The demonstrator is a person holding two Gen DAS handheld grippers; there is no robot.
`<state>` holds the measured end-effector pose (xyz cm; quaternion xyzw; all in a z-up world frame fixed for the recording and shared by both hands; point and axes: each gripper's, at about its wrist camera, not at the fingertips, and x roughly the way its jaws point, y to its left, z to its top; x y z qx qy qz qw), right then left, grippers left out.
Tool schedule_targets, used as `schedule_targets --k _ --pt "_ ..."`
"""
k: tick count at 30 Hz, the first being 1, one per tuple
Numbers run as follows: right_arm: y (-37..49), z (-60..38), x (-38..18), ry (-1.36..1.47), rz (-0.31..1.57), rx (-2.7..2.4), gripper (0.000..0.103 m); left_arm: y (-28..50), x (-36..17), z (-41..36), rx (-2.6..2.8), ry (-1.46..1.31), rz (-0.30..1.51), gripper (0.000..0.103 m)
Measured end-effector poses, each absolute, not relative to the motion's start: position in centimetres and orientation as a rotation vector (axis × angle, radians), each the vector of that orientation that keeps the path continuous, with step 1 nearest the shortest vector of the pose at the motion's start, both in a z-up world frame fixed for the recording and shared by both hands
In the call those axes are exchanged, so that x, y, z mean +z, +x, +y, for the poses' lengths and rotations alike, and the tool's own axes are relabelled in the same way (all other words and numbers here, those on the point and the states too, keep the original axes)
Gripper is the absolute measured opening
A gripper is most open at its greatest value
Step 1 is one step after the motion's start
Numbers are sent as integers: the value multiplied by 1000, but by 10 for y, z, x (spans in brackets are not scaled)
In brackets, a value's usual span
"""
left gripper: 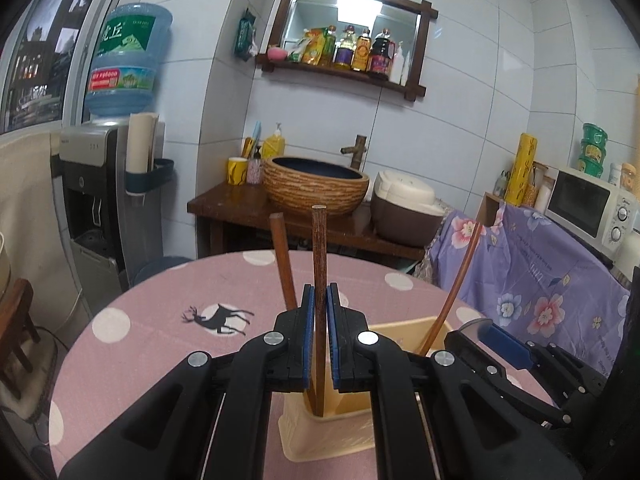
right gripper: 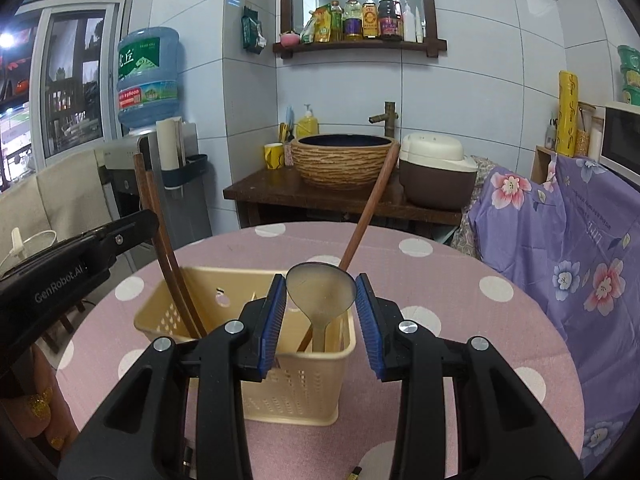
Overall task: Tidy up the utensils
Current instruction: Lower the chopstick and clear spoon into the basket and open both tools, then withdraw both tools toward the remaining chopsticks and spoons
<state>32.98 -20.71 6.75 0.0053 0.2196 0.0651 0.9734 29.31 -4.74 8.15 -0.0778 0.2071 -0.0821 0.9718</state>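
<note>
A beige perforated utensil holder (right gripper: 280, 380) stands on the pink dotted table (right gripper: 460, 320); it also shows in the left wrist view (left gripper: 328, 436). My left gripper (left gripper: 319, 304) is shut on a dark wooden chopstick (left gripper: 319, 248) standing upright in the holder's left compartment. A second chopstick (left gripper: 282, 256) leans beside it. My right gripper (right gripper: 321, 300) is open, its pads on either side of a metal spoon (right gripper: 320, 290) that stands bowl-up in the holder's right compartment. A long wooden handle (right gripper: 370, 208) leans there too.
Behind the table stands a wooden counter with a woven basin (right gripper: 344, 160), a rice cooker (right gripper: 436, 176) and a yellow cup (right gripper: 273, 156). A water dispenser (left gripper: 116, 184) is at the left. A floral-covered cabinet (right gripper: 560, 240) with a microwave (left gripper: 588, 204) is at the right.
</note>
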Motion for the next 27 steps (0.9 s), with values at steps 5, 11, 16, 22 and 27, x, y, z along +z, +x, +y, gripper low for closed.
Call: schedule_targets --k 5,11,16,22,27 --pt "330 -205 58 9 459 137 31 286 82 -46 -174 -134 408 7" --pt "307 -209 61 15 414 144 43 261 84 -37 -194 -132 402 41" --pt "270 -211 62 -18 409 142 49 231 68 -25 -198 -130 459 67" --pt "220 -204 40 -94 471 180 58 198 25 -8 -184 -122 581 81" --pt "193 -204 12 -79 545 187 59 176 -6 3 -163 -145 667 83"
